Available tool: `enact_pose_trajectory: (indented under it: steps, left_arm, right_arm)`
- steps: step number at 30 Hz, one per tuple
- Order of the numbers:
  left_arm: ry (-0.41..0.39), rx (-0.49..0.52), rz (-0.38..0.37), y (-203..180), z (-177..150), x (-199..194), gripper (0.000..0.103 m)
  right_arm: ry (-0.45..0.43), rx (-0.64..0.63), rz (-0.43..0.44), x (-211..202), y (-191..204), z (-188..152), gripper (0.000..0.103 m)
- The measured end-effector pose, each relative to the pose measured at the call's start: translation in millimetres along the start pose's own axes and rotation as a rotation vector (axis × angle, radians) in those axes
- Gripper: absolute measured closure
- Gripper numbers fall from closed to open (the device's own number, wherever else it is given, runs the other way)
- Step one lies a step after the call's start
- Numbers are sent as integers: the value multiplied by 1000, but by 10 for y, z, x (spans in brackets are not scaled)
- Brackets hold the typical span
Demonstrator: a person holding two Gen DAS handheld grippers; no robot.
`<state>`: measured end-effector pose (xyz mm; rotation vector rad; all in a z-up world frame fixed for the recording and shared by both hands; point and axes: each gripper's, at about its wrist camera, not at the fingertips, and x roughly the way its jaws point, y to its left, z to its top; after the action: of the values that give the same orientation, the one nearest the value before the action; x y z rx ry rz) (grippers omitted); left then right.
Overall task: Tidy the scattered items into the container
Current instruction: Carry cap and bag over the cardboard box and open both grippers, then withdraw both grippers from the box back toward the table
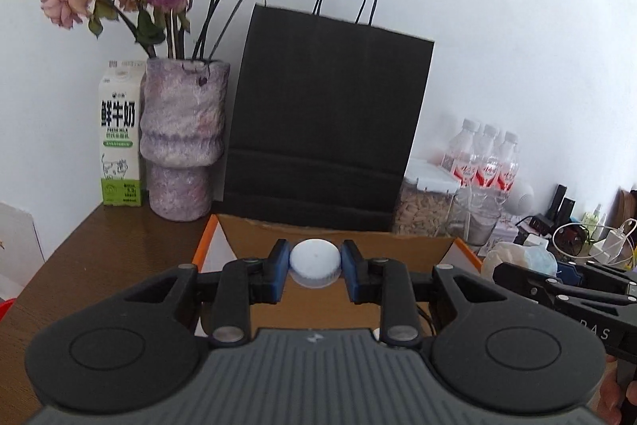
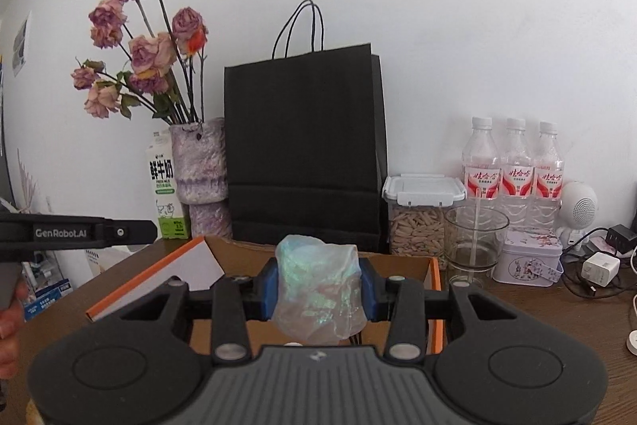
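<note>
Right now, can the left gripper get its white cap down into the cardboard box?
Probably yes. The left gripper holds the white cap in front of the open cardboard box, and nothing blocks the opening; the right gripper is off to the side.

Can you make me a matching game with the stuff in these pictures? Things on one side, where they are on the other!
Things:
1. white cap
2. shimmery bag
3. milk carton
4. water bottles

Places:
A. left of the vase
B. in the right gripper
C. right of the black bag
D. in the left gripper

Pairs: 1-D, 2-B, 3-A, 4-C
</note>
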<state>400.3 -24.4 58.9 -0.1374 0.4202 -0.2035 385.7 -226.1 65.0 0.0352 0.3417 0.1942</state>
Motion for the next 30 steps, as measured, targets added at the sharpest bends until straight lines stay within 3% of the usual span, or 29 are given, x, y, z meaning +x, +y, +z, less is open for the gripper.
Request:
enact_pose_trajectory:
  steps: [4,10,13,14,16,18,30]
  left_arm:
    - [83,-13,13,60,-118,216,74]
    - [127,37,30,-24,-262,335,74]
    - [134,51,39,-52,-285,343,71]
    - [131,51,51,-55,-285,341,65]
    - [116,52,84,-60,-279,320,17]
    - [87,58,105,-67,-262,278,0]
    - [56,98,122,-167,-245,197,0]
  right_arm:
    - [63,-17,-7,134,21,-136,64]
    - [125,-19,-14,217,-9,-266,63]
    - [142,-39,-15,229,21,-279,49]
    - [142,-43,-20,226,37,-285,35]
    - [139,-58,-32,215,67,-284,14]
    - [146,-62,-34,213,76,-272,0]
    - [151,-64,-45,182,82,-223,0]
